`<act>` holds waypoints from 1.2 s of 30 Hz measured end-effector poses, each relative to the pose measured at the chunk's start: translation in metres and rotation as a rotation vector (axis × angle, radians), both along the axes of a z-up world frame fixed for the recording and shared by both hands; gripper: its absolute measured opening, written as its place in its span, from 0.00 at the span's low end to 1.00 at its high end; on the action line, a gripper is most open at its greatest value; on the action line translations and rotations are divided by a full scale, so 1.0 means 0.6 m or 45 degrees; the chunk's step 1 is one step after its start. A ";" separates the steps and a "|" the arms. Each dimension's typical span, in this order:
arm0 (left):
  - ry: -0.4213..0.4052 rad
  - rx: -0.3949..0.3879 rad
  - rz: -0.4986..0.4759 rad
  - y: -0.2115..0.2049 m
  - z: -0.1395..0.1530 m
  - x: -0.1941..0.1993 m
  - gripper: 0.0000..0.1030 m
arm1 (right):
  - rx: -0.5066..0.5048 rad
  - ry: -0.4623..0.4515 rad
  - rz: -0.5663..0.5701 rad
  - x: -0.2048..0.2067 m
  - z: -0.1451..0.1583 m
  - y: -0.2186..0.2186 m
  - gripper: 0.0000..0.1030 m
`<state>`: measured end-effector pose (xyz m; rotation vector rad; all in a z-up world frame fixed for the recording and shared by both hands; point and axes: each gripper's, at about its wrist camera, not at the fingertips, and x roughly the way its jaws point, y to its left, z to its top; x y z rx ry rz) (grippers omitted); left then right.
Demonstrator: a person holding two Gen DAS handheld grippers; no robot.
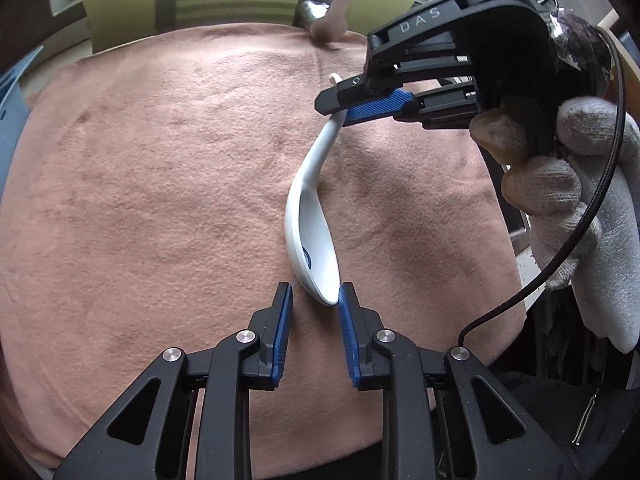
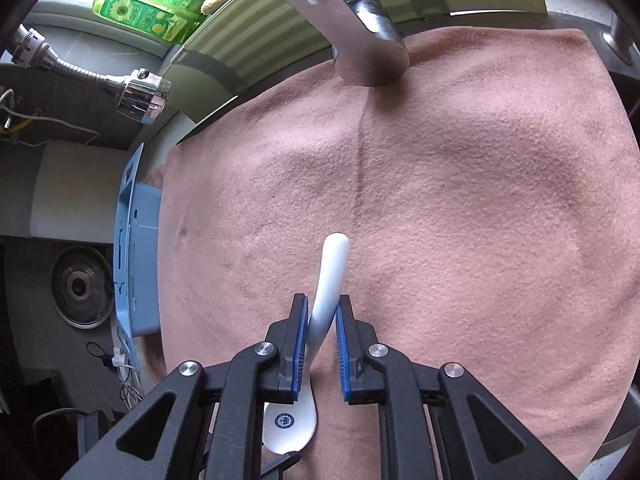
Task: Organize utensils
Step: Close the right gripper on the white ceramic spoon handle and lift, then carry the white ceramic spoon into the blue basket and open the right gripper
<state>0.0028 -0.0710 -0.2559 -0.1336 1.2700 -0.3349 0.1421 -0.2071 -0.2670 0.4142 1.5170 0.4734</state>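
Observation:
A white ceramic spoon with a blue emblem in its bowl hangs over a pink towel. My right gripper, held by a gloved hand, is shut on the spoon's handle. In the right wrist view the handle rises between the blue pads of the right gripper, and the bowl shows below them. My left gripper is open. The tip of the spoon's bowl sits between its fingertips, close to the right pad, with a gap on the left side.
The pink towel covers the work surface. A chrome faucet arches over its far edge, with a sprayer head to the left. A light blue plastic basket stands beside the towel, a sink drain beyond it.

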 end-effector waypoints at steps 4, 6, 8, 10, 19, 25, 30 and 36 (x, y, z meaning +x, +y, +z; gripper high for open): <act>-0.038 0.051 0.068 0.031 0.015 0.009 0.21 | 0.053 0.010 0.008 0.009 -0.011 0.008 0.16; -0.040 0.048 0.089 0.046 0.020 0.011 0.21 | 0.067 0.007 0.006 0.010 -0.017 0.009 0.16; -0.068 0.057 0.071 0.049 0.030 0.007 0.22 | 0.088 0.010 -0.002 0.011 -0.024 0.008 0.16; -0.070 0.062 0.027 0.044 0.034 0.003 0.24 | 0.097 0.001 -0.005 0.011 -0.026 0.007 0.16; -0.066 0.150 -0.114 0.000 0.005 0.027 0.32 | 0.086 0.000 0.008 0.016 -0.025 0.013 0.12; -0.066 0.155 -0.146 -0.016 -0.011 0.047 0.35 | 0.088 0.004 -0.005 0.023 -0.023 0.010 0.11; -0.088 0.159 -0.159 -0.022 -0.011 0.047 0.35 | 0.085 0.023 -0.020 0.025 -0.025 0.005 0.11; -0.107 0.128 -0.156 -0.014 0.008 0.040 0.35 | 0.084 0.035 -0.029 0.029 -0.021 0.006 0.11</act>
